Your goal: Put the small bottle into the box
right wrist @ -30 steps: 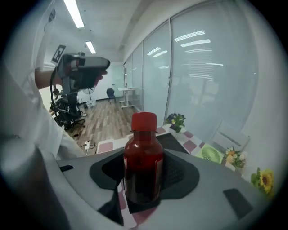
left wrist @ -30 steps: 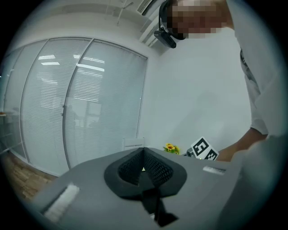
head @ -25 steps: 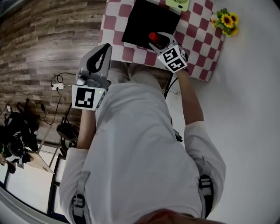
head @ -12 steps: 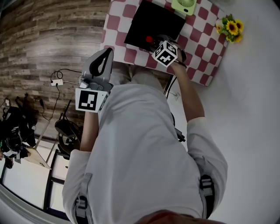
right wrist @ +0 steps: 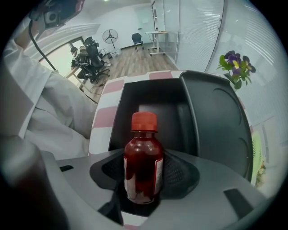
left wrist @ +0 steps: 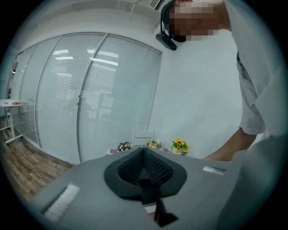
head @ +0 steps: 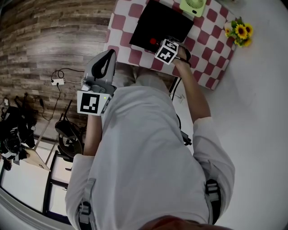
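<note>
- Checked red-and-white cloth (head: 120, 28) covers the table I am working over, with wood-plank floor (head: 49, 40) beside it.
- Nearest: the left gripper (left wrist: 145, 170) has its jaws pressed together on nothing. It is raised at the person's side, well apart from the table. I judge it parked, since one gripper suffices here.
- The right gripper (right wrist: 144, 177) has its jaws clamped on the lower body of the small bottle (right wrist: 143, 157), which stands upright between the pads, red cap uppermost. The low grip leaves cap and shoulders free. I judge the upright carry suits setting it down on its base.
- The bottle hangs at the near edge of the box (right wrist: 119, 121), not yet inside. The box is black and open, with its lid (right wrist: 220, 117) swung aside to the right, so the mouth is unobstructed for the drop.
- Writing: a pale label shows along the bottle's right side, but its print is turned away and I cannot read it. The marker cube (head: 166, 50) bears black-and-white square patterns only, no words.
- Farthest: purple flowers (right wrist: 235, 60), sunflowers (head: 240, 30) and a green fan (head: 194, 5) sit at the table's far edge, clear of the box.
</note>
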`<state>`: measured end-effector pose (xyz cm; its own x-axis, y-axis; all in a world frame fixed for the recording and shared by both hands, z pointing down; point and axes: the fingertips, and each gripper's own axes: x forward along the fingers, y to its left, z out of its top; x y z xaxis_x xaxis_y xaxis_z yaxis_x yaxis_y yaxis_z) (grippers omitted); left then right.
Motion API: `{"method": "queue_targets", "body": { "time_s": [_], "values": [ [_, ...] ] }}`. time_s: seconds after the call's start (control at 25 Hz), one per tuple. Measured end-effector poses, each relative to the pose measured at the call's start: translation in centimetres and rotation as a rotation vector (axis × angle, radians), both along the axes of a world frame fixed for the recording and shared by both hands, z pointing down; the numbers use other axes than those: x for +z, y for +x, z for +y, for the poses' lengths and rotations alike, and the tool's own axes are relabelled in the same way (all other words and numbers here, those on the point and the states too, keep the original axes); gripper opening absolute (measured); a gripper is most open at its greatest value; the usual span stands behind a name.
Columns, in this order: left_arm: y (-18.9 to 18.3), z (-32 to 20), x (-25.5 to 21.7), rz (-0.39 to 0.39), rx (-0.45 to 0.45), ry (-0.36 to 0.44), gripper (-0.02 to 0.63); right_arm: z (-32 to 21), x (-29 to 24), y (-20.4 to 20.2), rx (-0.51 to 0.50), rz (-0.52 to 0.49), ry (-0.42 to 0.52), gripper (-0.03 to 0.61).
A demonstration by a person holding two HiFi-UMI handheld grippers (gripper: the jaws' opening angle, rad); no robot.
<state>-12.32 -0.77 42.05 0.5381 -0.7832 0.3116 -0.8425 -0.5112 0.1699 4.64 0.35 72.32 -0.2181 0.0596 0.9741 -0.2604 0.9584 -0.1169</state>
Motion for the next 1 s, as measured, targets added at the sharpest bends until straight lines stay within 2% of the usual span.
{"method": "queue_targets", "body": {
  "time_s": [0.4,1.0],
  "values": [
    [-0.5,0.1,0.6,-0.005,-0.003,-0.012,-0.002,1.0,2.3,0.7,-0.029,0.034,-0.014,0.215],
    [0.0,-0.2,0.9,0.005,0.023,-0.019,-0.002,1.0,2.3,0.6,-0.047,0.028,-0.001,0.218]
  ]
}}
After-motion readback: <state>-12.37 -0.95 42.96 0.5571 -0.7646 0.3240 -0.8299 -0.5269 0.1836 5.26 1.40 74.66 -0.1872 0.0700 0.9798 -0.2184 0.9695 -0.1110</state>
